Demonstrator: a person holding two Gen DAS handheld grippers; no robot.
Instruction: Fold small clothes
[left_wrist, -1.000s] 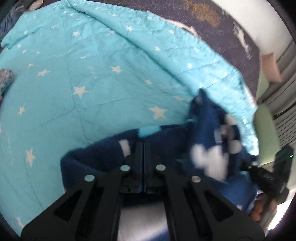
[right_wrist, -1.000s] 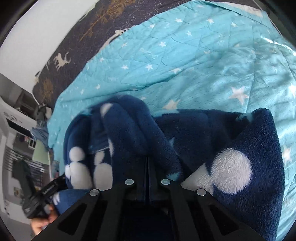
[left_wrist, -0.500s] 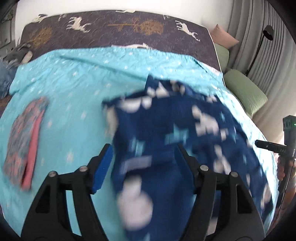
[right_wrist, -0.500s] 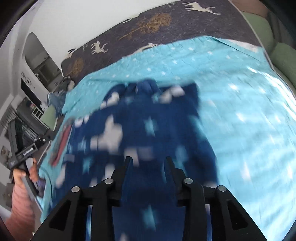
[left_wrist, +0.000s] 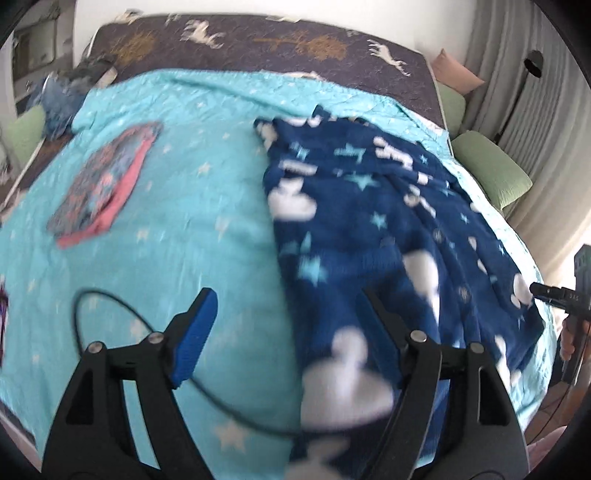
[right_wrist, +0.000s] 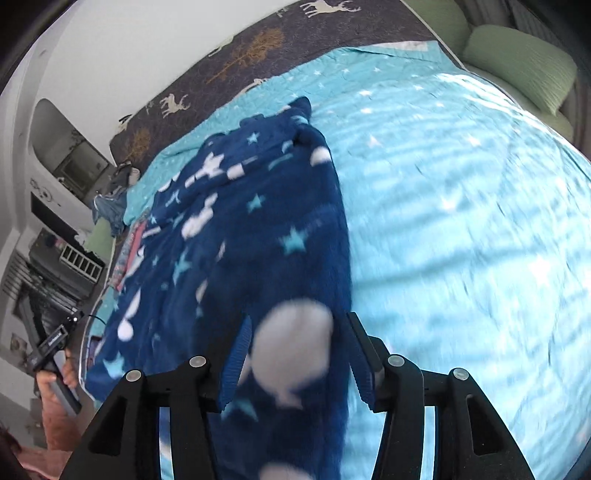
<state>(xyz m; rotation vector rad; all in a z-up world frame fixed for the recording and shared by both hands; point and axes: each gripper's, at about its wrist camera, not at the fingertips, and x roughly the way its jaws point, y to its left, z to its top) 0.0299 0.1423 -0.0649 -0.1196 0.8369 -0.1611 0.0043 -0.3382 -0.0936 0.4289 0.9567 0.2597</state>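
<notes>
A dark blue fleece garment (left_wrist: 369, 221) with white shapes and pale stars lies spread out on the turquoise star quilt (left_wrist: 184, 221). My left gripper (left_wrist: 288, 328) hangs over its near left edge. Its jaws are opening, and only the right finger is over the cloth, with no pad pressing on it. My right gripper (right_wrist: 299, 358) is over the garment's (right_wrist: 258, 229) near right edge. Its jaws are opening too, with fleece lying between and under them but not pinched. Each view shows the other gripper small at its edge, in a hand (right_wrist: 55, 373).
A folded pink patterned garment (left_wrist: 103, 184) lies on the quilt's left side. A thin black cable (left_wrist: 110, 306) loops by my left fingers. Beyond are a dark deer-print sheet (left_wrist: 258, 40), green cushions (left_wrist: 491, 170) and a pile of blue clothes (left_wrist: 59, 99) at the far left corner.
Both grippers were shut on the bunched fleece. They have since pulled back toward the near side of the bed and opened, and the garment now lies stretched out flat.
</notes>
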